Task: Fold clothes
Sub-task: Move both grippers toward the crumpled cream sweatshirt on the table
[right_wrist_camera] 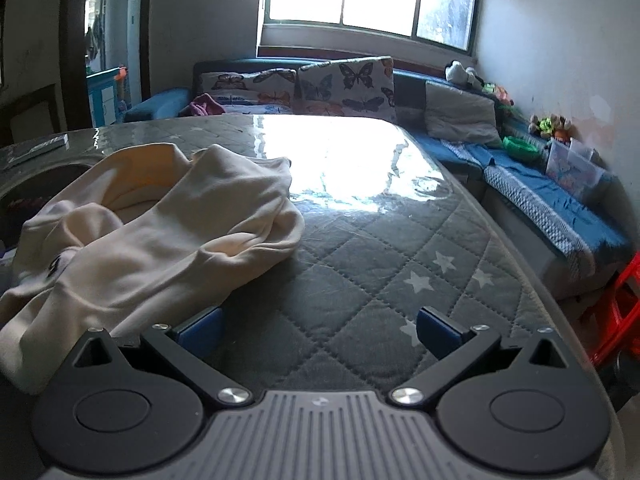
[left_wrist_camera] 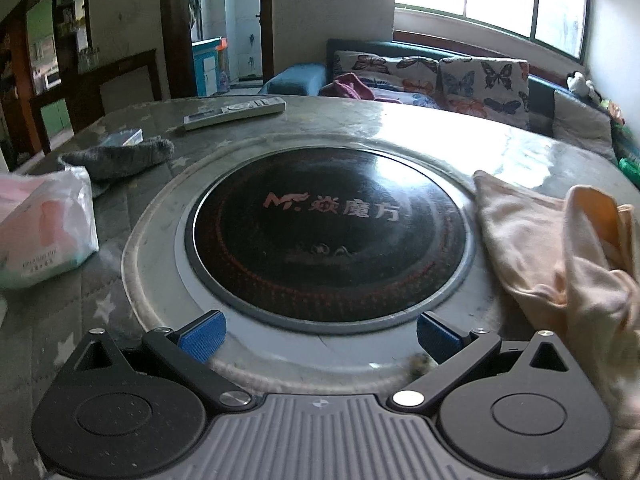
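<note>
A cream garment (right_wrist_camera: 152,224) lies crumpled on the quilted grey table cover, left of centre in the right wrist view. It also shows at the right edge of the left wrist view (left_wrist_camera: 560,248). My left gripper (left_wrist_camera: 320,338) is open and empty over the round cooktop (left_wrist_camera: 328,232), left of the garment. My right gripper (right_wrist_camera: 320,334) is open and empty above the star-patterned cover (right_wrist_camera: 400,276), with its left finger close to the garment's near edge.
A tissue pack (left_wrist_camera: 44,232), a grey cloth (left_wrist_camera: 116,156), a small box (left_wrist_camera: 124,136) and a remote (left_wrist_camera: 236,110) lie at the table's left and back. A sofa with butterfly cushions (right_wrist_camera: 340,88) stands behind. A red stool (right_wrist_camera: 616,320) is by the table's right edge.
</note>
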`<state>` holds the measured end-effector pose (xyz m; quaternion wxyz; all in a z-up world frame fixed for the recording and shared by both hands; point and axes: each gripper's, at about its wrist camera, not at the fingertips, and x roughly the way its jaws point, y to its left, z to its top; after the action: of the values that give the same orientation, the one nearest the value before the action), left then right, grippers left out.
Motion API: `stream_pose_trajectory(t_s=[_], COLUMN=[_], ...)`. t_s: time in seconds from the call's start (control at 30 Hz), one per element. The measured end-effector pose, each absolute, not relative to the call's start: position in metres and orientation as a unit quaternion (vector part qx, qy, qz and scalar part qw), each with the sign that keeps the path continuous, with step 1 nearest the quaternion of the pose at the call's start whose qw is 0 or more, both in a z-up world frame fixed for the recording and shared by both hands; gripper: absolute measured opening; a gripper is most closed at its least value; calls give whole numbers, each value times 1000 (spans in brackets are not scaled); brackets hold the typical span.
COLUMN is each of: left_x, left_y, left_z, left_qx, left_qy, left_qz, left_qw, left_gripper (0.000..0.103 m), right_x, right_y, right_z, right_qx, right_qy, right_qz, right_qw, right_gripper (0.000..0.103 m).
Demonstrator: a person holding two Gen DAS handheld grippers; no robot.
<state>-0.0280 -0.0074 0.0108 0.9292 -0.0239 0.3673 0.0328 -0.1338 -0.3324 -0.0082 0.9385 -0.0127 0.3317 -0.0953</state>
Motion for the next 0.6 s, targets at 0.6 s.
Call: stream_pose_trajectory(t_s=[0.6], left_x=[-58], left_y=[-39], left_z=[29], left_qx=[-7], left_qy=[386], left_qz=[33], left_qw=[922], left_gripper=[103], right_x=[-159], right_y=[-296], right_z=[-2], right_qx=[8], right_qy=[330], right_qz=[-33], right_qw=[943], right_gripper=[103])
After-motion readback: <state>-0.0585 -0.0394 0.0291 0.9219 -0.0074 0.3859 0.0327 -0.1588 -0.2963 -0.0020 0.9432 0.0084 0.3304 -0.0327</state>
